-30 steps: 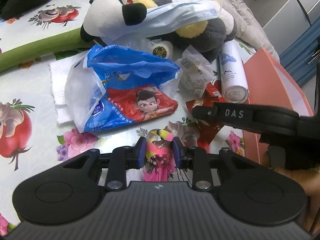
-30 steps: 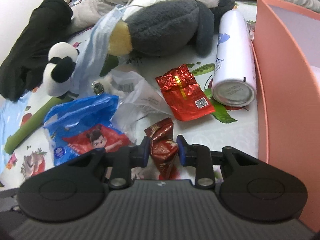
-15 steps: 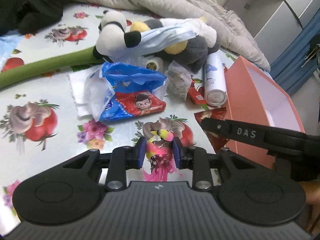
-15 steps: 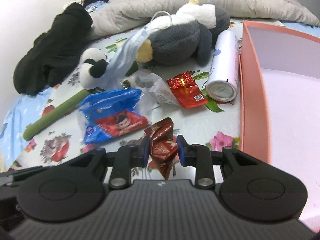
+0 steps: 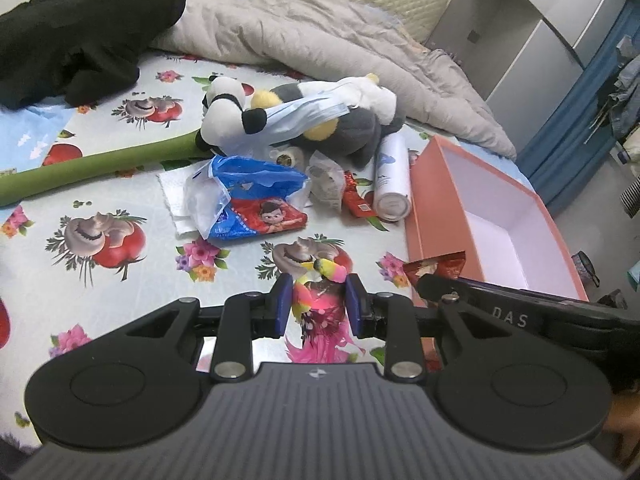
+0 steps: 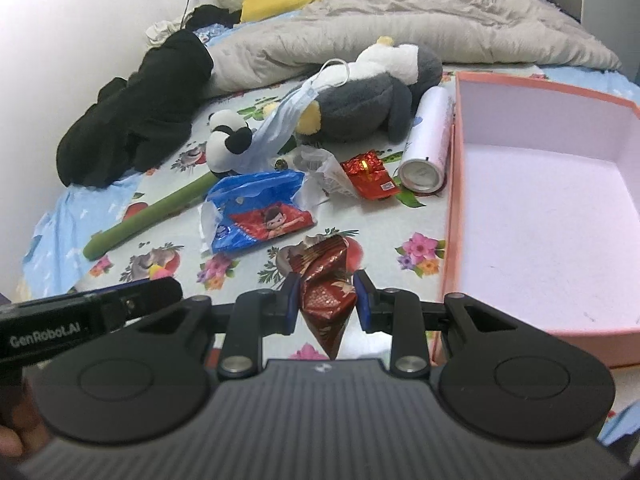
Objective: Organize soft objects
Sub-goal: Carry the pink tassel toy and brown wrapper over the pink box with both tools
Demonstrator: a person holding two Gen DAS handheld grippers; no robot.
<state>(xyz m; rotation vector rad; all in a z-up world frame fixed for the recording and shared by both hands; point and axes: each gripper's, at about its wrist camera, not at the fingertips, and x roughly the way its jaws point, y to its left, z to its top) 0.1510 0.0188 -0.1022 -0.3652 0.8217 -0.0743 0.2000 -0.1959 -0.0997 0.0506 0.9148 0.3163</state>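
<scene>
My left gripper (image 5: 318, 304) is shut on a small pink and yellow wrapper (image 5: 320, 300), held above the flowered sheet. My right gripper (image 6: 326, 300) is shut on a crumpled dark red wrapper (image 6: 326, 280), held just left of the open pink box (image 6: 540, 208). The right gripper with its red wrapper also shows at the right of the left wrist view (image 5: 438, 266), by the box (image 5: 492, 216). A panda plush (image 6: 228, 140), a grey penguin plush (image 6: 360, 96) with a blue face mask (image 6: 284, 116) and a blue snack bag (image 6: 256, 208) lie further back.
A white spray can (image 6: 426, 140), a red foil packet (image 6: 370, 174), a clear plastic bag (image 6: 320, 168) and a green foam stick (image 6: 152, 212) lie on the bed. Black clothing (image 6: 140, 112) and a grey quilt (image 6: 400, 20) lie behind.
Both grippers have drawn back and risen from the pile, each still holding its wrapper. The right gripper now sits beside the pink box, whose inside has come into view.
</scene>
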